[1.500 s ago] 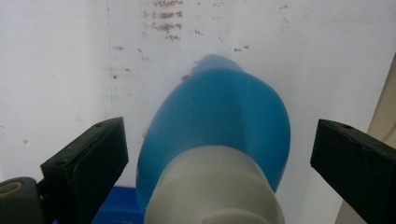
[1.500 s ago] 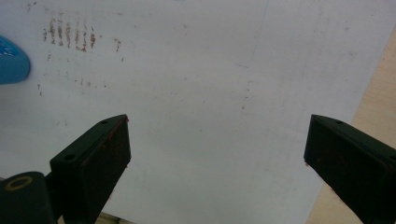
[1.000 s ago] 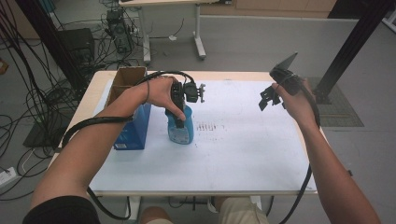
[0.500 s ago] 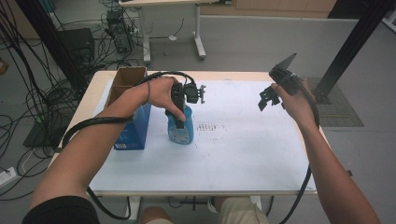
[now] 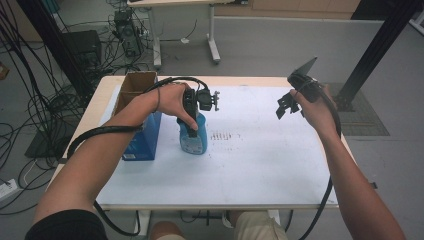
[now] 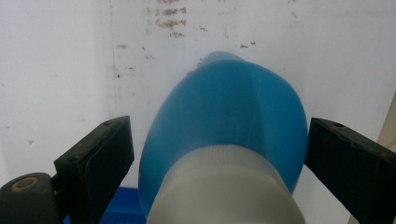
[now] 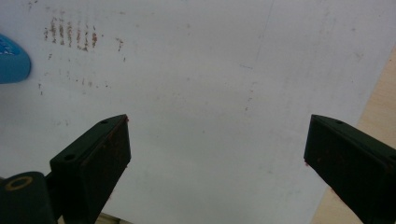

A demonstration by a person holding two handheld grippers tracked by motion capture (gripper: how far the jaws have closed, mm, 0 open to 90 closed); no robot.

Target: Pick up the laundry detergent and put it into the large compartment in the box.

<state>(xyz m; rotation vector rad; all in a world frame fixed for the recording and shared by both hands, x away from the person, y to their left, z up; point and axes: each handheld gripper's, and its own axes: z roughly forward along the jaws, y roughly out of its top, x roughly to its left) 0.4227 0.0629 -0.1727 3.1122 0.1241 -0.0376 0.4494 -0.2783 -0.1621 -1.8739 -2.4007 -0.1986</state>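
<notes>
White sheet over the wooden surface (image 5: 260,170), stained with a patch of brown streaks (image 5: 221,135) near the middle. At the left edge, an open cardboard box (image 5: 135,86) behind a blue carton (image 5: 142,142). Just right of that carton, upright on the sheet, a blue bottle (image 5: 194,137) with a pale cap. Directly above the bottle, pointing down, the left tool (image 6: 217,149): jaws just been closing, one on either side of the bottle's body, right jaw at its flank, left jaw a sliver apart, not yet clamped. Well apart at the right, raised over bare sheet, the right tool (image 7: 217,154): jaws spread wide, nothing between.
</notes>
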